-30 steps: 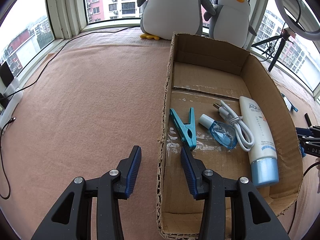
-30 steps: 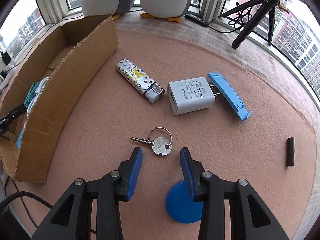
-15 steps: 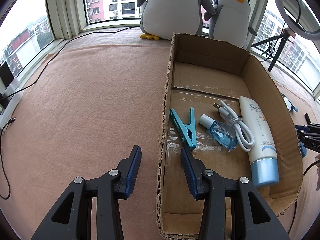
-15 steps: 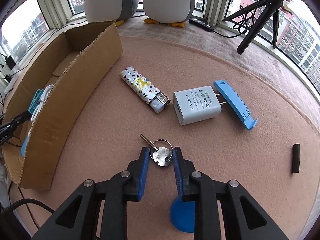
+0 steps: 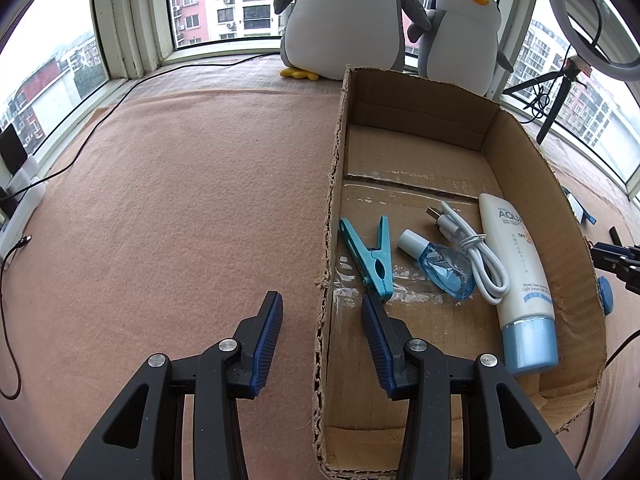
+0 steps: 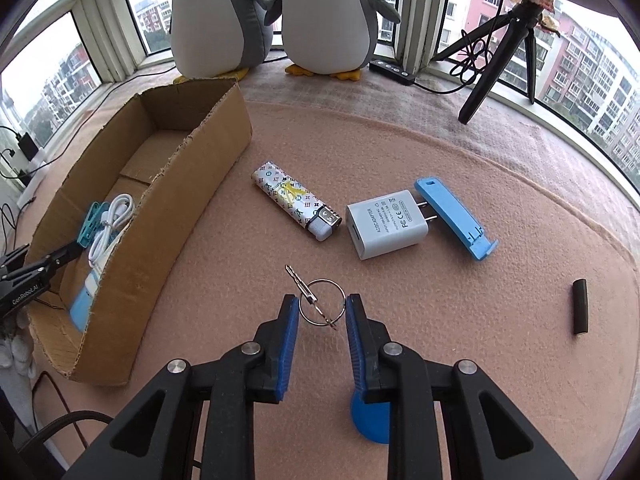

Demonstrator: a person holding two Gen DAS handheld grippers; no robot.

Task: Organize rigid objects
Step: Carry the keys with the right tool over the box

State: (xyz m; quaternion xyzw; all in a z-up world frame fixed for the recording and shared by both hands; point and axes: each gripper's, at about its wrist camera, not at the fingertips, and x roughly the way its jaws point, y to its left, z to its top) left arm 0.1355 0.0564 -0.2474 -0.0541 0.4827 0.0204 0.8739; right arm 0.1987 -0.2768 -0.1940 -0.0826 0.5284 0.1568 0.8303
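- High-rise apartment bay-window nook, used for recording.
- Plush penguins [image 5: 344,20] on sill.
- Ring light [image 5: 592,20], tripod [image 6: 504,40].
- Apartment blocks [image 6: 580,60] outside.

Two plush penguins [image 6: 276,16] upright at window [image 5: 224,0], apartment blocks outside. Black tripod [image 6: 496,52] on sill at right, black power strip [image 6: 394,69] just beside smaller penguin's feet. Ring light [image 5: 588,24] at upper right. Black cable [image 5: 100,124] trailing across pink felt tabletop [image 5: 180,200] at left.
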